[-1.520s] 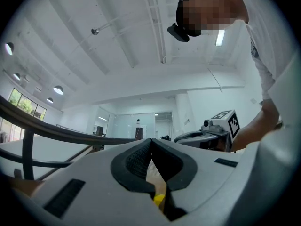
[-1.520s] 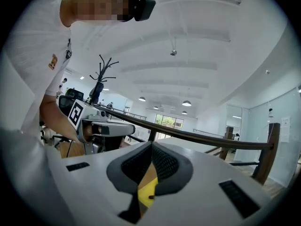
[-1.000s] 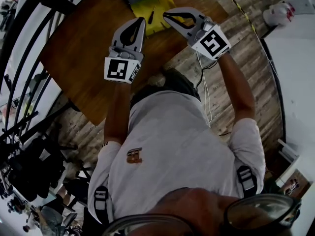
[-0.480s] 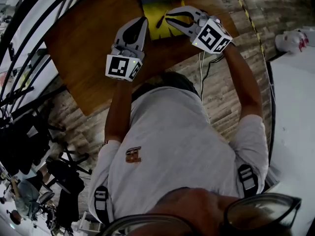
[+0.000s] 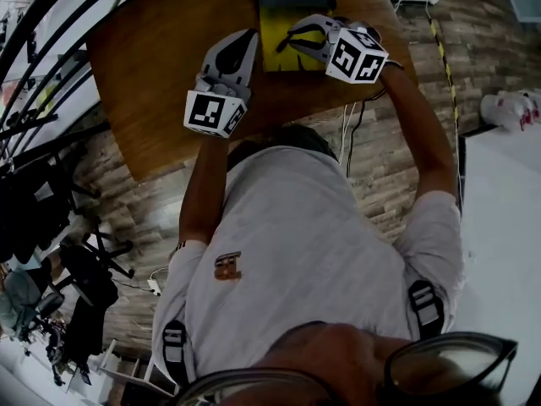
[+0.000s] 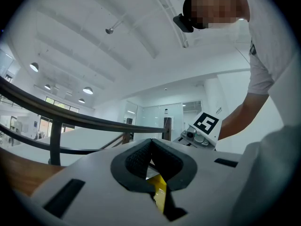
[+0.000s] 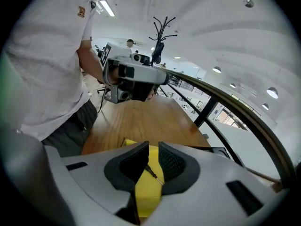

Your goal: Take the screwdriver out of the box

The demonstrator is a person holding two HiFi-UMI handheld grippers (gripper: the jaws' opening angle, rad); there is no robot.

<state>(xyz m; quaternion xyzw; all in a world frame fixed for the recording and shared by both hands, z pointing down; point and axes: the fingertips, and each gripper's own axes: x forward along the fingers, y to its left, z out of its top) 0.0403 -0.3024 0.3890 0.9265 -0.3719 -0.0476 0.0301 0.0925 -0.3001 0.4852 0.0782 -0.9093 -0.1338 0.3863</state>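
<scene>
right gripper (image 7: 151, 147) jaws opening over the screwdriver (image 7: 153, 173) in the box (image 7: 146, 199), nothing pinched; gap narrow, may nudge it toward five o'clock; left gripper (image 6: 151, 141) jaws pressed together

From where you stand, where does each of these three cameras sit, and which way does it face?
Head view: on the person's head, facing steeply down at the wooden table and yellow box; shows shirt, left hand-held gripper and right hand-held gripper.
Left gripper view: on the left one, facing roughly level past shut jaws at a railing; shows the right arm.
Right gripper view: on the right one, tilted down at the screwdriver, seen beyond its opening, empty jaws; shows shirt.
Shared: both gripper views see the yellow box.
</scene>
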